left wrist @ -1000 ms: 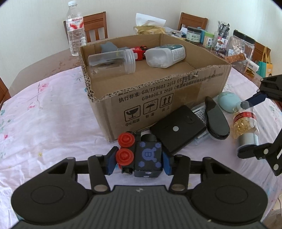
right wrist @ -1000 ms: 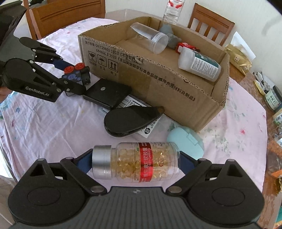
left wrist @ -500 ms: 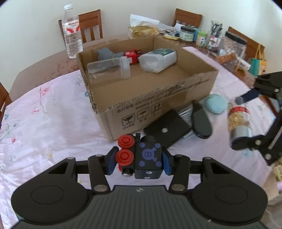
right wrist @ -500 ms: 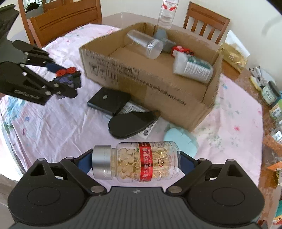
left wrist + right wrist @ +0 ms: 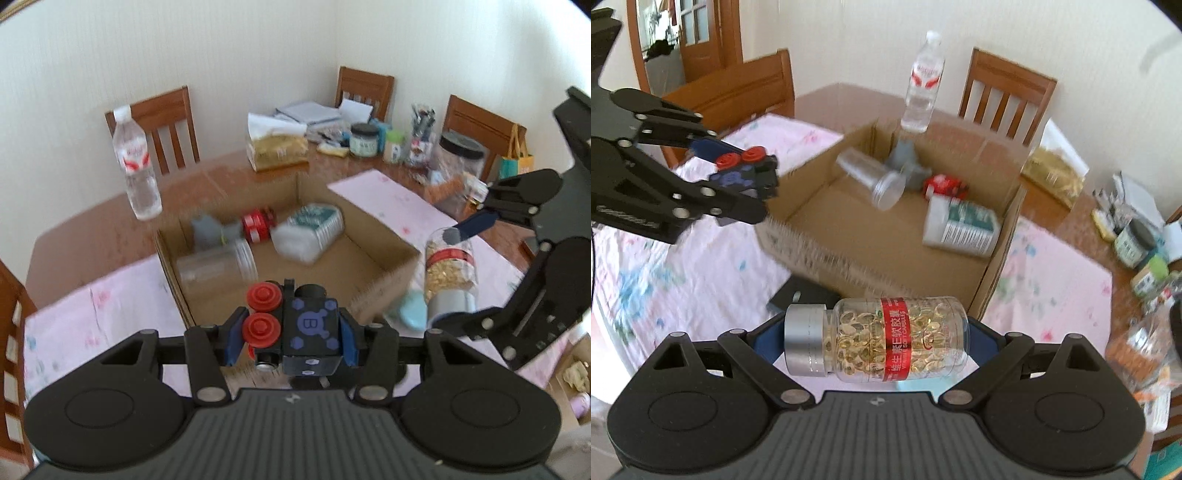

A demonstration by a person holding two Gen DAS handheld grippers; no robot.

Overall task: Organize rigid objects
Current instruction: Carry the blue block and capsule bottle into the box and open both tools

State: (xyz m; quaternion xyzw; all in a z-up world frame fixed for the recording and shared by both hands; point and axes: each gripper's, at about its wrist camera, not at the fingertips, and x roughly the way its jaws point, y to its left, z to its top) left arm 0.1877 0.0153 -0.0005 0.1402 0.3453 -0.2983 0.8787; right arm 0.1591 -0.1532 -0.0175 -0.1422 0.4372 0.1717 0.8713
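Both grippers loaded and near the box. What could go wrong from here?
The capsule bottle is clamped end to end by the right gripper; smooth ends could slip. The left gripper with the black toy block is close by, so they could collide over the cardboard box.

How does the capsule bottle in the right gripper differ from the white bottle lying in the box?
The capsule bottle is clear with a silver cap and red band; the white bottle is opaque with a green label. The capsule bottle is held in the right gripper, above the table; the white bottle rests on the box floor. Both lie sideways.
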